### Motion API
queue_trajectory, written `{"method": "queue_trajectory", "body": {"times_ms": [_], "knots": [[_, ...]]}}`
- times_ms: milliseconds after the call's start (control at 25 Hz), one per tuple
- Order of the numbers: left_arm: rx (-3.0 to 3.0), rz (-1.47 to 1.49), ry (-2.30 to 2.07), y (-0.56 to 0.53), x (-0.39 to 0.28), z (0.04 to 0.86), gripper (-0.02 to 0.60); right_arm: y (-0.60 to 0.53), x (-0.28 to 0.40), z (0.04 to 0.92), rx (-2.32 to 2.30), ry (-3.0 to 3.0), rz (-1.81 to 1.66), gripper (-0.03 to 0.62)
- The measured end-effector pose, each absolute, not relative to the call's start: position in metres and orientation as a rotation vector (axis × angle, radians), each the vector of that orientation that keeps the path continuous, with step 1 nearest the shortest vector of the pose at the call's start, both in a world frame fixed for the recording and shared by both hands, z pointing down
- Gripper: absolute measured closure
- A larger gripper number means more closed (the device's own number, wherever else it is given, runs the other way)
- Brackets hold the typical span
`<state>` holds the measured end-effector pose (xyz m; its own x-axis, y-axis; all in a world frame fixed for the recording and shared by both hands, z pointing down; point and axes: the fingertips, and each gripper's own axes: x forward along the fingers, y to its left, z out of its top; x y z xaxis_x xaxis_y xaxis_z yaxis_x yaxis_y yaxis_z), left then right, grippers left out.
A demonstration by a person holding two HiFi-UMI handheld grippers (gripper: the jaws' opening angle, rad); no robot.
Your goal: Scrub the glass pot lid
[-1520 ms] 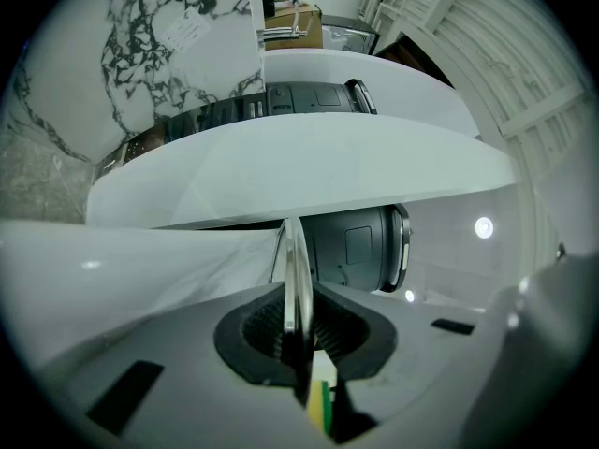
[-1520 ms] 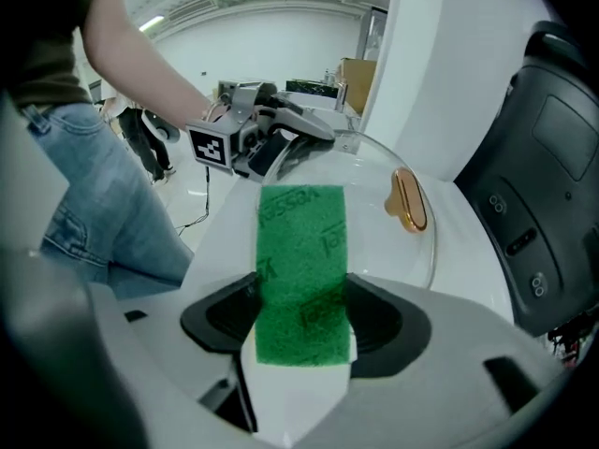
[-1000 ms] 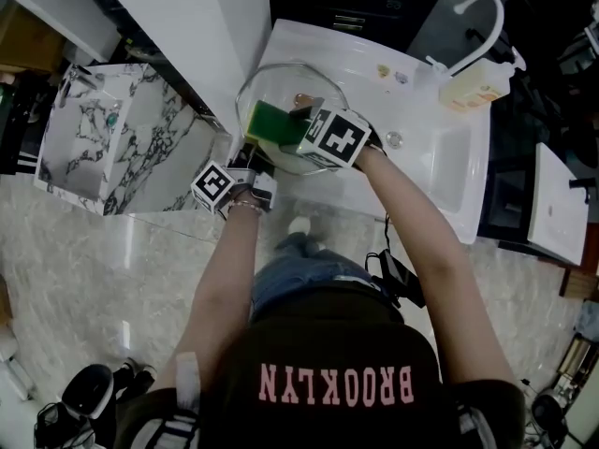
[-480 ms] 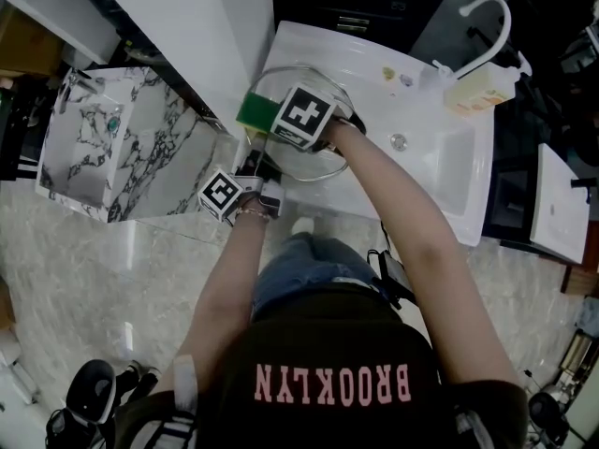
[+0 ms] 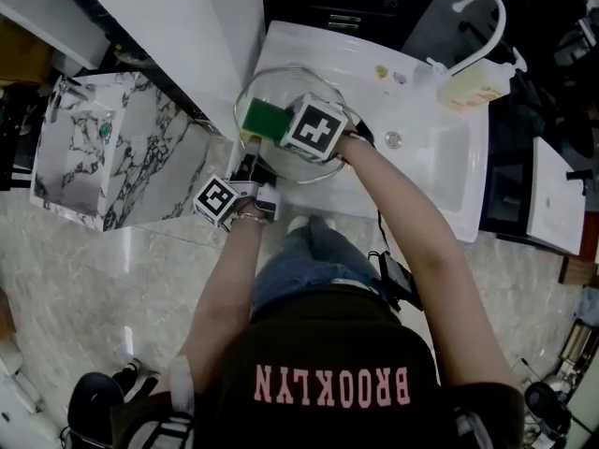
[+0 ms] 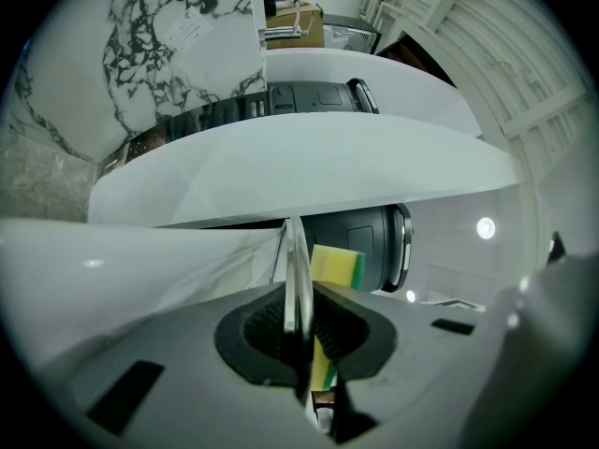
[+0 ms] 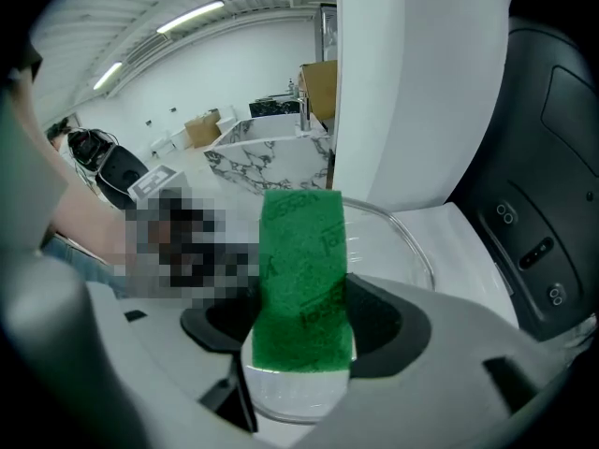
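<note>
We clamp left gripper (image 6: 299, 321) on glass lid (image 5: 299, 82) rim, 7 o'clock | right gripper (image 7: 304, 330) squeezes sponge (image 7: 301, 279) at 9 | risk: hard push could twist lid free

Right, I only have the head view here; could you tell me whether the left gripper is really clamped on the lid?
Observer: Yes. The left gripper view shows the left gripper shut on the rim of the glass lid, which stands edge-on between its jaws.
Operator: Thank you. And is the right gripper closed on the sponge?
Observer: It is. In its own view the right gripper is shut on the sponge, whose green face is turned toward that camera.
</note>
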<state>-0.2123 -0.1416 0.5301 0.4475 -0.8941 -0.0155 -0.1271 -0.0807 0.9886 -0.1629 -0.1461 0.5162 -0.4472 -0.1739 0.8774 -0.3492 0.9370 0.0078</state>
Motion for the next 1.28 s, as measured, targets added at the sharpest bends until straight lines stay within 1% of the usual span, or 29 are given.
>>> {"method": "queue_trajectory", "body": {"times_ms": [520, 1000, 1280], "knots": [[1.524, -0.794, -0.947, -0.140, -0.213, 0.533, 0.560, -0.120, -0.123, 0.531, 0.289, -2.041, 0.229, 0.321], [1.528, -0.800, -0.943, -0.140, -0.211, 0.532, 0.560, -0.107, -0.056, 0.560, 0.228, -1.990, 0.240, 0.321], [1.528, -0.800, -0.939, -0.140, -0.211, 0.532, 0.560, -0.106, -0.010, 0.591, 0.245, -1.939, 0.297, 0.321]]}}
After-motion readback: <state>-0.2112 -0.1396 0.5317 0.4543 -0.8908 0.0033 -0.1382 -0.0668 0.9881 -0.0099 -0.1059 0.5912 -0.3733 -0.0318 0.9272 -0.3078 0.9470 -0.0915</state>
